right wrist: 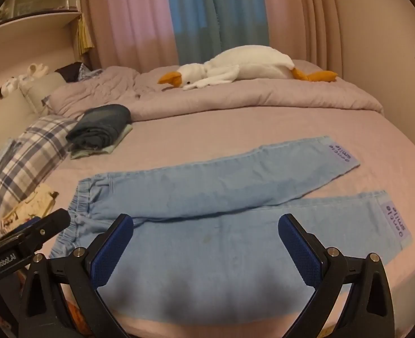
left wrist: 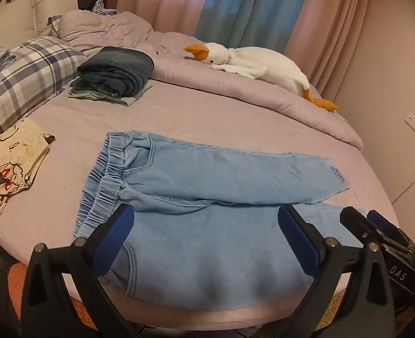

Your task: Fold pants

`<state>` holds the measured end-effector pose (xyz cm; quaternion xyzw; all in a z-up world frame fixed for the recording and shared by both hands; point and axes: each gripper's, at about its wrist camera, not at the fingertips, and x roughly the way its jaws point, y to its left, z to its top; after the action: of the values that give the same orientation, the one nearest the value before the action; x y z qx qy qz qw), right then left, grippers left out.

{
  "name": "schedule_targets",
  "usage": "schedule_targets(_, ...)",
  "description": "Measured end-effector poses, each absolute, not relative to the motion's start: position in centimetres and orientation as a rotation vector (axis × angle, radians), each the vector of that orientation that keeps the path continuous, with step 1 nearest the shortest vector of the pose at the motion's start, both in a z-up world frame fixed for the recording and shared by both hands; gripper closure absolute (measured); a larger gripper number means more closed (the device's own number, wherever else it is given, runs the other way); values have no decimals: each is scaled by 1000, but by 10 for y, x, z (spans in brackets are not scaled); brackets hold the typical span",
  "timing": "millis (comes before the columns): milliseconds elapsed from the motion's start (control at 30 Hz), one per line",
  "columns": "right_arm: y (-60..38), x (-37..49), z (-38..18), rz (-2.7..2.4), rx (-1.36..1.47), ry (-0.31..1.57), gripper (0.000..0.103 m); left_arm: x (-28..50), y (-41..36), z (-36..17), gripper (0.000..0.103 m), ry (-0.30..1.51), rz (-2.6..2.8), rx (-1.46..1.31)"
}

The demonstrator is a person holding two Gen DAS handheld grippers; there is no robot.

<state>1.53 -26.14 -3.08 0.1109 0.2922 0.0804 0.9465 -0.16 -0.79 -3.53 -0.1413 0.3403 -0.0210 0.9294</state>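
Note:
Light blue denim pants [left wrist: 207, 174] lie flat on the pink bed sheet, elastic waistband [left wrist: 106, 174] to the left and both legs spread to the right. In the right wrist view the pants [right wrist: 221, 197] show purple cuff labels [right wrist: 394, 221] on each leg end. My left gripper [left wrist: 204, 219] hovers open over the near leg by the crotch, holding nothing. My right gripper [right wrist: 206, 225] is open above the near leg's middle, also holding nothing. The right gripper's fingertips [left wrist: 354, 219] show at the right edge of the left wrist view.
A stack of folded dark jeans [left wrist: 117, 70] sits on green cloth at the back left. A plaid pillow [left wrist: 24, 81], a cartoon-print garment [left wrist: 7, 166], a white goose plush [left wrist: 249, 62] and a rumpled quilt [left wrist: 235, 90] ring the sheet. The bed's front edge [right wrist: 207, 324] is near.

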Motion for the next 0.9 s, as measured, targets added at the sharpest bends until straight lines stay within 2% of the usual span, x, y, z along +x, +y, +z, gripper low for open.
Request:
schedule_targets(333, -248, -14, -19, 191, 254, 624, 1, -2, -11, -41, 1, 705, -33, -276)
schedule_targets(900, -264, 5, -23, 190, 279, 690, 1, 3, -17, -48, 1, 734, -42, -246)
